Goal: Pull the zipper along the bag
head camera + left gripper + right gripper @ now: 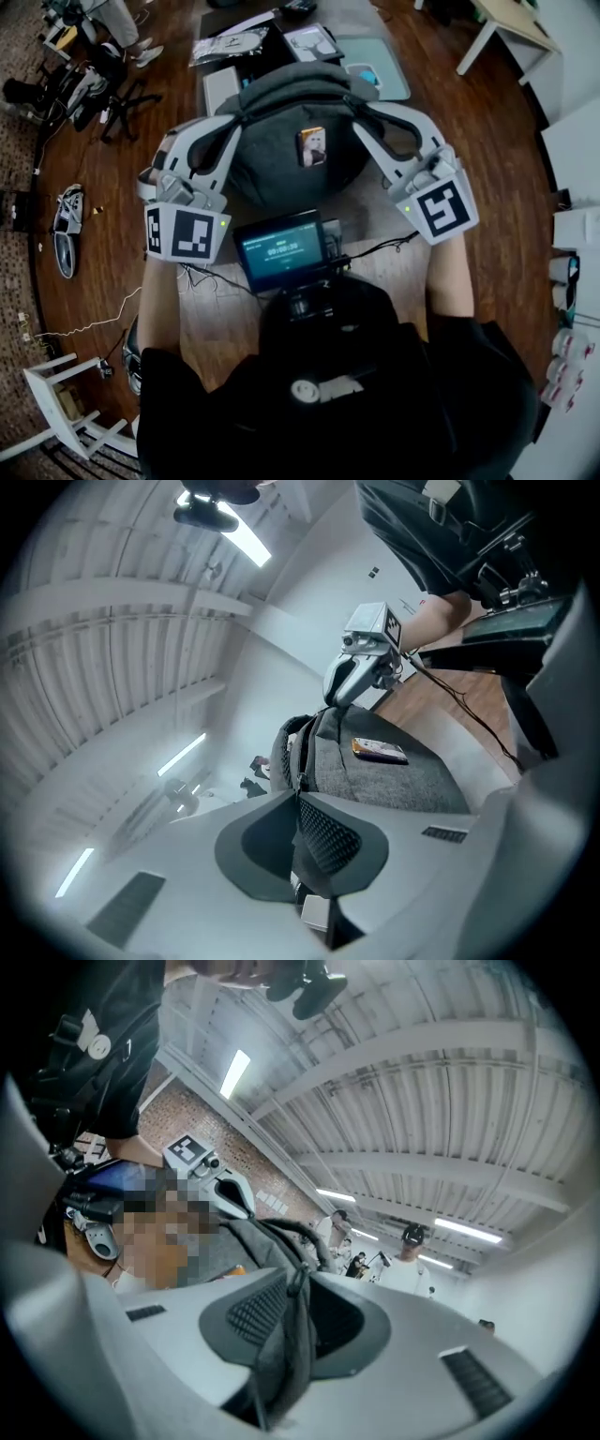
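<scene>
You brace a dark grey bag [281, 159] between both tools on the table [217, 323], the bag lying on its back with its top handle [295, 80] on the side away from you. Your left gripper [230, 131] bites the bag's left shoulder. Its jaws are drawn almost together, clamped on a thin fold of grey cloth right where the zipper [299, 766] runs up the bag's edge, so the zipper line starts at the very tips of those fingers. Your right gripper [367, 120] meets the bag's right shoulder with its jaws partly apart. A thicker fold of the same cloth hangs between them, lying against one ribbed pad [253, 1312] while the other pad stands clear of it. The bag is a rounded backpack in felt-like heather grey with darker trim, and a small rectangular printed patch [311, 147] sits in the middle of its front panel. No view shows whether its mouth is open or what it carries. Beyond the bag's handle lie flat packets [230, 42] and a pale teal mat [380, 66]; on your side of the bag a small screen [281, 251] glows.
</scene>
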